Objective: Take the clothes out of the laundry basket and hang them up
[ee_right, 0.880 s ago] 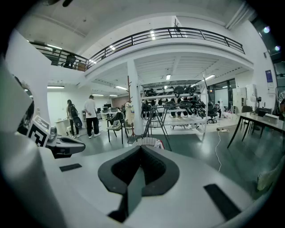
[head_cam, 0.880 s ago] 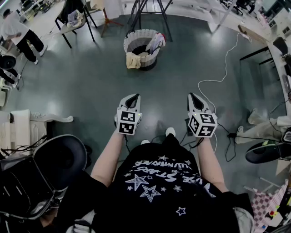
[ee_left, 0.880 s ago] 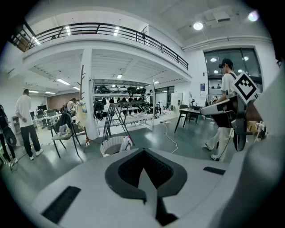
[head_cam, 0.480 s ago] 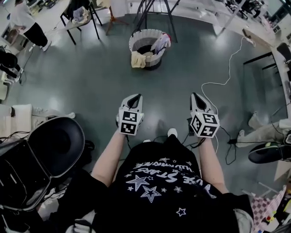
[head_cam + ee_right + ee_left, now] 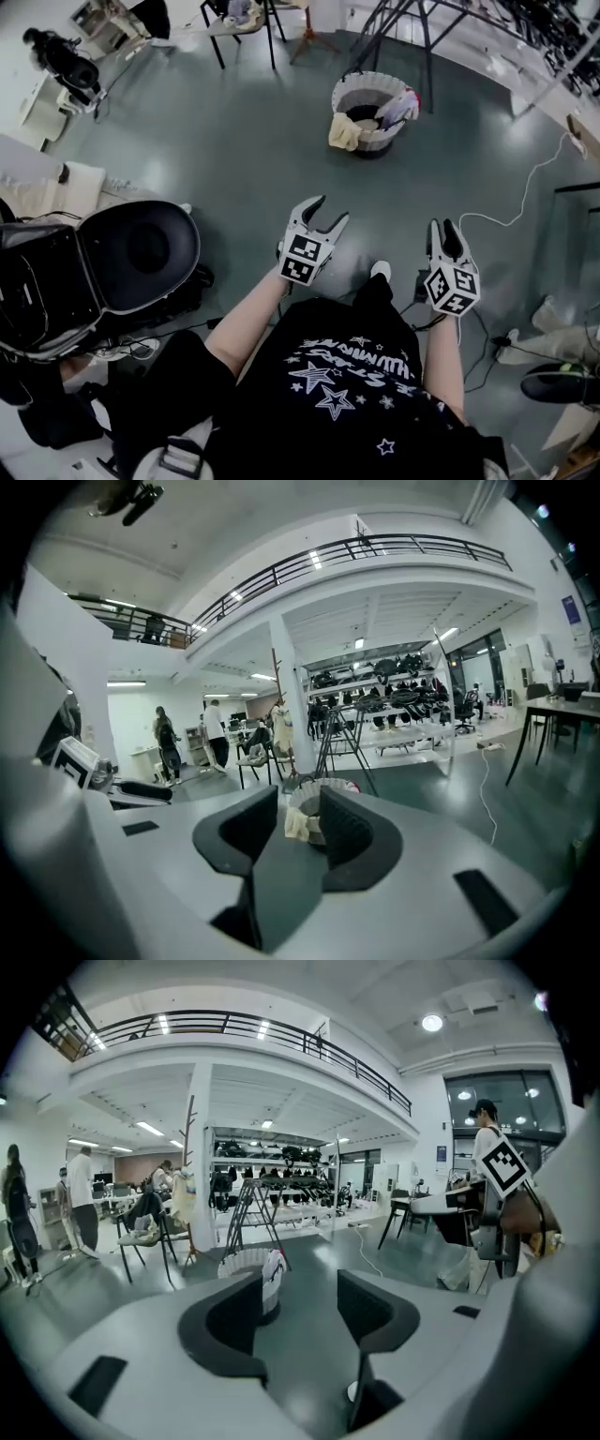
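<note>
The white ribbed laundry basket (image 5: 367, 86) stands on the floor ahead, well beyond both grippers. A yellow cloth (image 5: 344, 133) hangs over its near rim and a white and pink garment (image 5: 401, 105) over its right rim. My left gripper (image 5: 326, 212) is held out at waist height, open wide and empty. My right gripper (image 5: 445, 228) is open less far, also empty. The left gripper view shows the basket (image 5: 242, 1262) past the left gripper (image 5: 298, 1302). In the right gripper view the basket (image 5: 307, 787) and yellow cloth (image 5: 296, 824) show between the jaws of the right gripper (image 5: 300, 813).
A metal rack's legs (image 5: 394, 19) stand just behind the basket, also visible as a rack (image 5: 255, 1206) in the left gripper view. A black round chair (image 5: 131, 253) and bag sit at the left. A white cable (image 5: 511, 202) runs over the floor at the right. People stand far off.
The head view has swung left, so the basket and both grippers now sit further right in it. The left gripper's jaws have spread apart. The right gripper looks unchanged.
</note>
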The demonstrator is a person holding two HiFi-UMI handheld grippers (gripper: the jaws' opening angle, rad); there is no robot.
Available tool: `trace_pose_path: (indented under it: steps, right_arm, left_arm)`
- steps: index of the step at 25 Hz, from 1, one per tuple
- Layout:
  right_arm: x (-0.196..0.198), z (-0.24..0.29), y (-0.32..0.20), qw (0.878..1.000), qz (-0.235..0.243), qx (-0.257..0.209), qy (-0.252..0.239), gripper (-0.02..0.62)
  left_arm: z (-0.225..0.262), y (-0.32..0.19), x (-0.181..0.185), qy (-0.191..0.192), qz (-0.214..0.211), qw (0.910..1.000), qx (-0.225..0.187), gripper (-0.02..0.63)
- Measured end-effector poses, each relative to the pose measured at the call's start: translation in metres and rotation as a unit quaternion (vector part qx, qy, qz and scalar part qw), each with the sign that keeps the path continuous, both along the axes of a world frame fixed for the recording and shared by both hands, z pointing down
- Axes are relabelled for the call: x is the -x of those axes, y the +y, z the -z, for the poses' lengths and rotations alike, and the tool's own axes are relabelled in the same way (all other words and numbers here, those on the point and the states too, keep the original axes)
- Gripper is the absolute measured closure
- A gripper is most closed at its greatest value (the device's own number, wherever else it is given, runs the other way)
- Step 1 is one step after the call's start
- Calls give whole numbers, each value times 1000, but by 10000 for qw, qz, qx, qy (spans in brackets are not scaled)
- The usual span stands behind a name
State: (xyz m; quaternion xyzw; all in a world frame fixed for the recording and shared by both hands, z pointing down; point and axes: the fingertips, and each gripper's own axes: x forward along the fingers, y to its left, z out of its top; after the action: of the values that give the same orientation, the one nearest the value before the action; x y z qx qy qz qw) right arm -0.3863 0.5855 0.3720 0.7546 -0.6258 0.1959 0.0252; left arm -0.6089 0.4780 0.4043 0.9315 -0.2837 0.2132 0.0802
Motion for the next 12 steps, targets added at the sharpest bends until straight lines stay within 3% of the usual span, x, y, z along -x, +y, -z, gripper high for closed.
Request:
trace_pose_path:
  steps: [8,12]
  right_arm:
    - [-78,-16,-63,9976,683,-27,-126,372]
    - [-118,-16,-83,9958,904,-16,-155,364]
  left_arm:
    - [3,-36,-73,1,609,9978,-249,291]
    - [3,-45,-109,63,907,9956,-225,285]
